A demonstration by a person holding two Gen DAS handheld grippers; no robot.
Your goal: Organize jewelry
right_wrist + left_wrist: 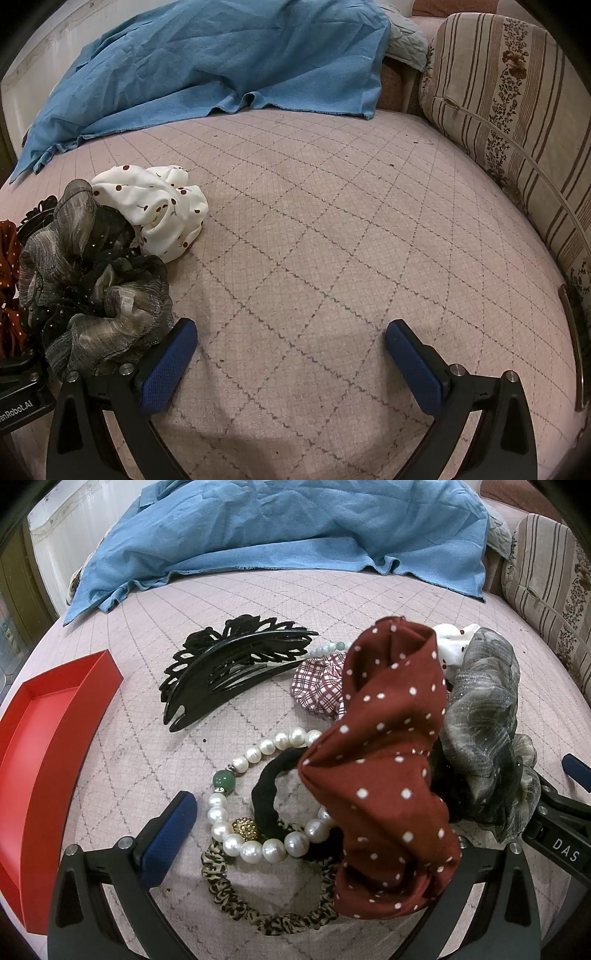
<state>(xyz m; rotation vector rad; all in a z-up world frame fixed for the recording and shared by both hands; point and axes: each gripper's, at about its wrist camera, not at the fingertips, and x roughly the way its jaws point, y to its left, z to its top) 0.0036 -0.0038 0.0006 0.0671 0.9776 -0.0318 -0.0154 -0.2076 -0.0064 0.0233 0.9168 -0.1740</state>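
Still untouched, the pearl bracelet [255, 797] and scrunchies lie heaped at 3 o'clock of the empty red tray [48, 746], as the left gripper [317, 827] and right gripper [291, 365] hang released, jaws spread.

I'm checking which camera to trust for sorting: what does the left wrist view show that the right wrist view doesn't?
Only the left wrist view shows the red tray, black hair claw, pearl bracelet, black hair tie, leopard scrunchie and plaid scrunchie. Only the right wrist view shows the open right gripper over bare bedspread. Both show the grey scrunchie, white cherry scrunchie, polka-dot scrunchie and blue cloth.
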